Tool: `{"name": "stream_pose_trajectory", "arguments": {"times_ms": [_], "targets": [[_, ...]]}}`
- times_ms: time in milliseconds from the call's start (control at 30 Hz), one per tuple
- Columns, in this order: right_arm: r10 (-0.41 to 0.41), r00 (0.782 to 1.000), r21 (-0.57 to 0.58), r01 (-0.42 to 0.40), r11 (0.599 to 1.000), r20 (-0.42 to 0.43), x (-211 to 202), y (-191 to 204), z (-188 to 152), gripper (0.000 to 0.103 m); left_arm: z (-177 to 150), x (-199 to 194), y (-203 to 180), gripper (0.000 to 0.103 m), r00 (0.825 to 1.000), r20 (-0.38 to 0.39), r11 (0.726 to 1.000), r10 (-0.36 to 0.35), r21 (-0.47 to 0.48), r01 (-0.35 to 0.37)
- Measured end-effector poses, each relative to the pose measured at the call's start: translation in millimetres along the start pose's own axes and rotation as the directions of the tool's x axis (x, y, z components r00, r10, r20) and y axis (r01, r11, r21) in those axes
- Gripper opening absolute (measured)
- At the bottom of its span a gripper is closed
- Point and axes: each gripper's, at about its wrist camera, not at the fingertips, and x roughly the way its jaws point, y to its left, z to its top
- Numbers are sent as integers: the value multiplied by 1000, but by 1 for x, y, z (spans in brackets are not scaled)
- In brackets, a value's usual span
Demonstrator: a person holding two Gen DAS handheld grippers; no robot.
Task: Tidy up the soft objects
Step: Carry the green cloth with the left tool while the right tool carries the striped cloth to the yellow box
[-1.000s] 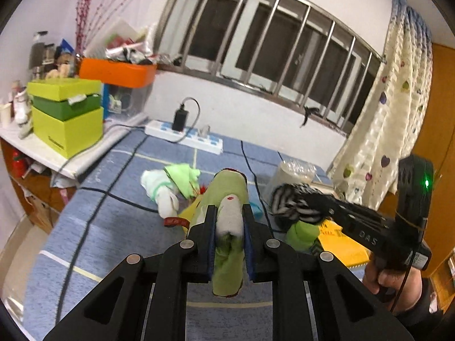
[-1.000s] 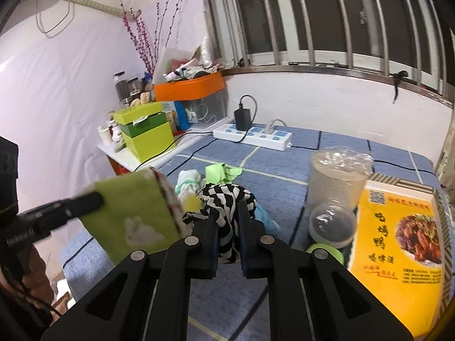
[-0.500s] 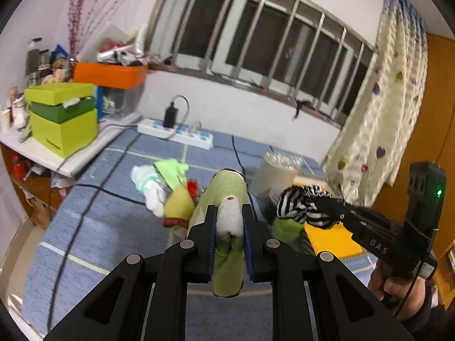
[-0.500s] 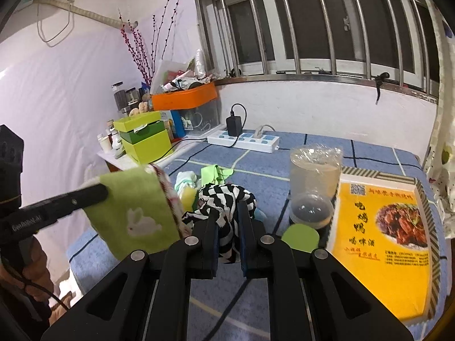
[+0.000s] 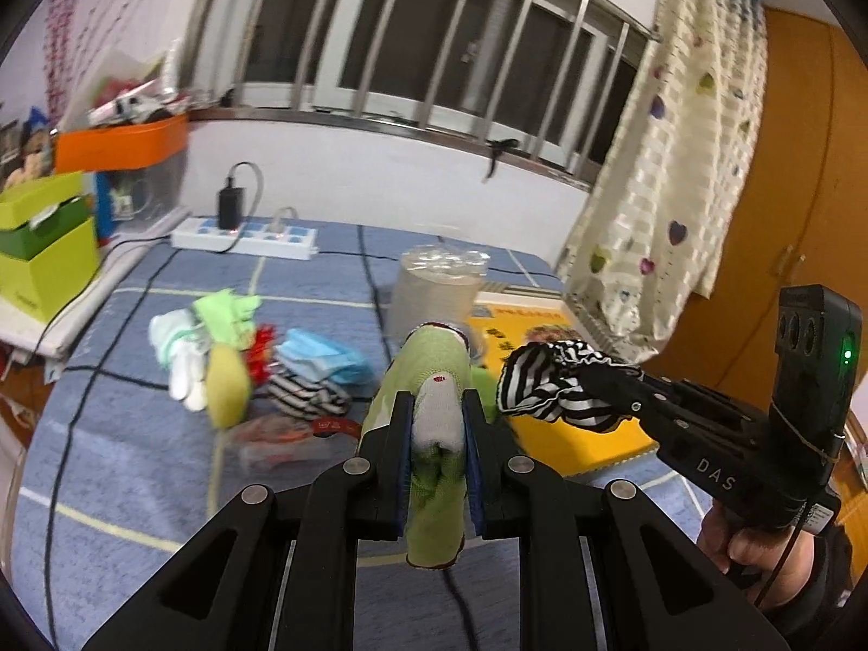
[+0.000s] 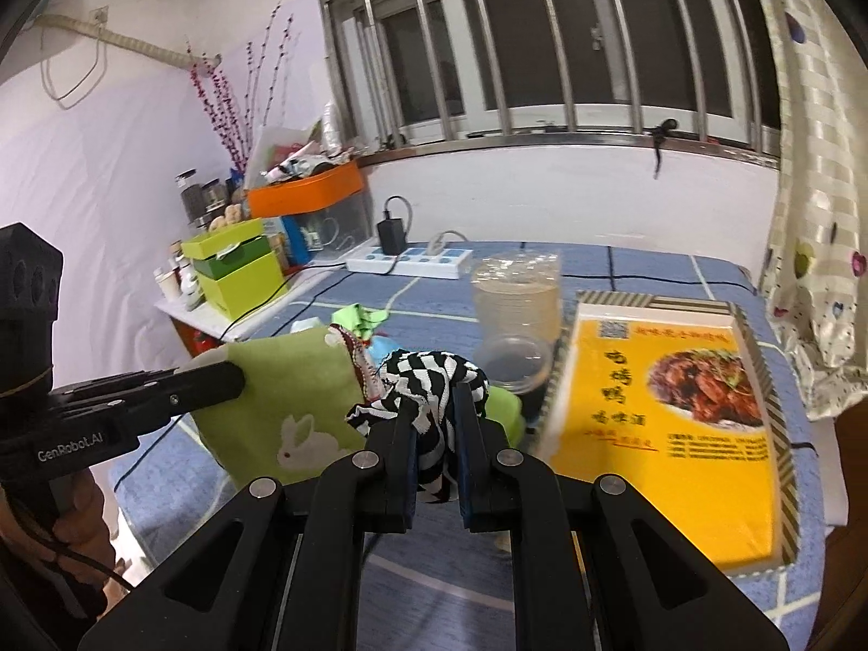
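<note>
My left gripper (image 5: 438, 407) is shut on a green sock with a white rabbit (image 5: 431, 374), held above the blue bedspread; the sock also shows in the right wrist view (image 6: 293, 385). My right gripper (image 6: 435, 407) is shut on a black-and-white striped sock (image 6: 434, 380), which also shows in the left wrist view (image 5: 548, 385), to the right of the green sock. A pile of soft items (image 5: 238, 347) lies on the bed at left: white and green socks, a yellow piece, a blue mask, a striped sock.
A clear plastic jar (image 6: 515, 298) and its lid (image 6: 512, 361) stand mid-bed beside a yellow box (image 6: 678, 412). A power strip (image 5: 244, 236) lies by the wall. Green boxes (image 6: 238, 266) and an orange bin (image 6: 304, 195) sit on a side shelf. A curtain (image 5: 667, 190) hangs at right.
Both grippers have risen and swung right while still holding their socks. The soft pile has shifted left in the left wrist view, and the yellow box shows more fully.
</note>
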Motion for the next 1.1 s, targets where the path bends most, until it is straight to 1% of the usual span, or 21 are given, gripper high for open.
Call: {"name": "stream_pose_trajectory", "arguments": {"times_ms": [333, 600, 833, 1100], "targets": [[-82, 996, 50, 81, 995, 18, -19, -38, -2, 12, 16, 26, -50, 16, 995, -17, 991, -99, 87, 100], [-145, 989, 98, 144, 985, 6, -23, -71, -4, 12, 25, 60, -84, 16, 984, -54, 975, -172, 134, 178], [-183, 983, 141, 185, 973, -28, -15, -98, -10, 12, 30, 92, -100, 16, 975, -87, 965, -206, 146, 217], [-211, 974, 175, 223, 959, -86, 3, -123, -19, 12, 27, 138, -115, 16, 961, -152, 955, -232, 151, 255]]}}
